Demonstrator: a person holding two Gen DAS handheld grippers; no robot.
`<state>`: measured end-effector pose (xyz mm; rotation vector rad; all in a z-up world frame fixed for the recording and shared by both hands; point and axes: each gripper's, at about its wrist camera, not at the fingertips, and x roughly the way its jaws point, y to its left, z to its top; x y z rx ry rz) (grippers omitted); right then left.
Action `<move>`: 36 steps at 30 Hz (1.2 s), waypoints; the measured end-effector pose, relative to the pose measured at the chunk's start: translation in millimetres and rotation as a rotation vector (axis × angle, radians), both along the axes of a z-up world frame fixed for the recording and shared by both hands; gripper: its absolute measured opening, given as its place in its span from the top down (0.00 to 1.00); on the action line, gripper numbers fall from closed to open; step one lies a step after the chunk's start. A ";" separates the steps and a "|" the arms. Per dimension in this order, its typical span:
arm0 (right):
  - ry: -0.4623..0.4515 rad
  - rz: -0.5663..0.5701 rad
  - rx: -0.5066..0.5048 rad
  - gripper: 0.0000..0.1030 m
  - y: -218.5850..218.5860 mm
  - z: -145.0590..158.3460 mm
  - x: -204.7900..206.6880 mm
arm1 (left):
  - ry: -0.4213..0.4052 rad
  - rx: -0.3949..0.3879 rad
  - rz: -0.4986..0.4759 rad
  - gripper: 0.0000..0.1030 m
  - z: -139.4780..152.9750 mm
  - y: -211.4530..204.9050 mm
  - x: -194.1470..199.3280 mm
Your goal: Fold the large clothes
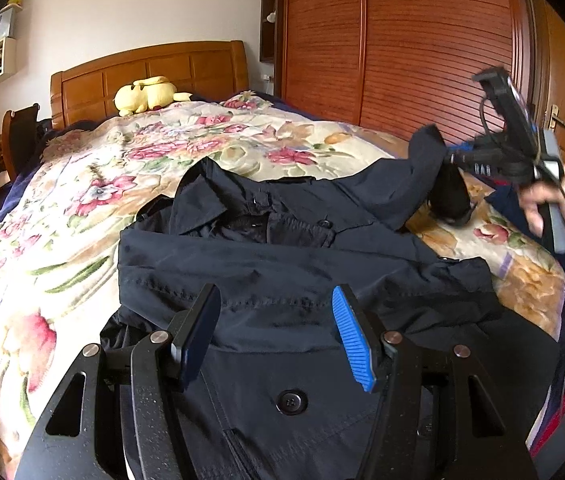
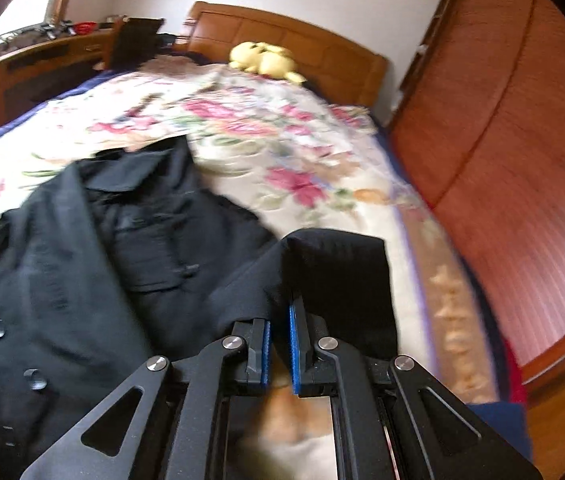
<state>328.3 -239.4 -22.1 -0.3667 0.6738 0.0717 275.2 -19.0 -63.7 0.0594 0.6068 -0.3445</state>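
Your left gripper (image 1: 276,334) hangs with jaws apart over the black coat (image 1: 282,264), which is spread on the floral bedspread (image 1: 82,184). Your right gripper (image 2: 278,344) is clamped on the coat's sleeve (image 2: 334,272), lifted off the bed. Yellow plush (image 1: 146,94) sits well ahead by the headboard (image 1: 150,70); wardrobe (image 1: 402,40) stands to the right.

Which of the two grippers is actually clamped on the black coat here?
The right gripper: its blue pads are pinched on the sleeve of the black coat, lifting it. The left gripper hovers over the coat with its jaws wide apart, holding nothing.
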 end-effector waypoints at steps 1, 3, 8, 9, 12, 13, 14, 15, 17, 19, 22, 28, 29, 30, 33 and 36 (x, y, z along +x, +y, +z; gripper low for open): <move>0.021 0.011 0.015 0.94 2.0 -6.8 1.0 | -0.002 -0.003 0.001 0.42 1.0 0.8 -0.4; 0.062 0.020 0.023 0.94 6.1 -20.2 0.4 | -0.005 -0.007 0.000 0.42 2.3 2.0 -1.8; 0.153 0.016 0.082 0.82 2.0 -41.6 -7.3 | -0.013 -0.013 -0.002 0.42 5.0 2.6 -4.7; 0.160 0.016 0.098 0.79 0.7 -38.4 -8.2 | -0.015 -0.014 -0.003 0.42 5.9 2.3 -5.5; 0.150 0.034 0.157 0.59 -6.5 -32.7 -26.6 | -0.021 -0.011 -0.009 0.42 7.9 0.2 -8.2; 0.147 0.040 0.164 0.53 -8.8 -28.5 -32.1 | -0.021 -0.010 -0.011 0.42 8.2 -0.3 -9.1; 0.143 0.043 0.166 0.51 -11.0 -26.0 -35.1 | -0.021 -0.010 -0.013 0.42 8.5 -1.0 -9.8; 0.134 0.044 0.165 0.50 -13.5 -24.2 -40.2 | -0.021 -0.010 -0.016 0.42 8.7 -1.9 -10.0; 0.119 0.042 0.162 0.46 -24.2 -16.5 -50.3 | -0.024 -0.007 -0.023 0.42 10.3 -4.1 -13.5; 0.099 0.026 0.150 0.44 -32.3 -12.2 -62.5 | -0.026 -0.009 -0.031 0.42 11.3 -6.6 -15.2; 0.077 -0.003 0.135 0.40 -43.1 -2.9 -73.4 | -0.027 -0.007 -0.045 0.42 11.5 -11.0 -16.2; 0.069 -0.109 0.114 0.31 -73.4 -14.1 -69.0 | -0.025 -0.003 -0.063 0.42 11.5 -17.2 -18.7; 0.079 -0.131 0.119 0.31 -79.2 -20.5 -63.8 | -0.025 -0.003 -0.063 0.42 11.4 -17.7 -19.1; 0.094 -0.154 0.124 0.31 -85.5 -27.7 -58.6 | -0.024 -0.002 -0.063 0.42 10.9 -18.0 -19.0; 0.131 -0.217 0.132 0.31 -103.1 -48.7 -41.0 | -0.020 -0.002 -0.063 0.42 9.8 -18.7 -18.2; 0.180 -0.273 0.157 0.31 -118.6 -72.1 -17.3 | -0.015 0.001 -0.062 0.42 7.6 -18.9 -16.3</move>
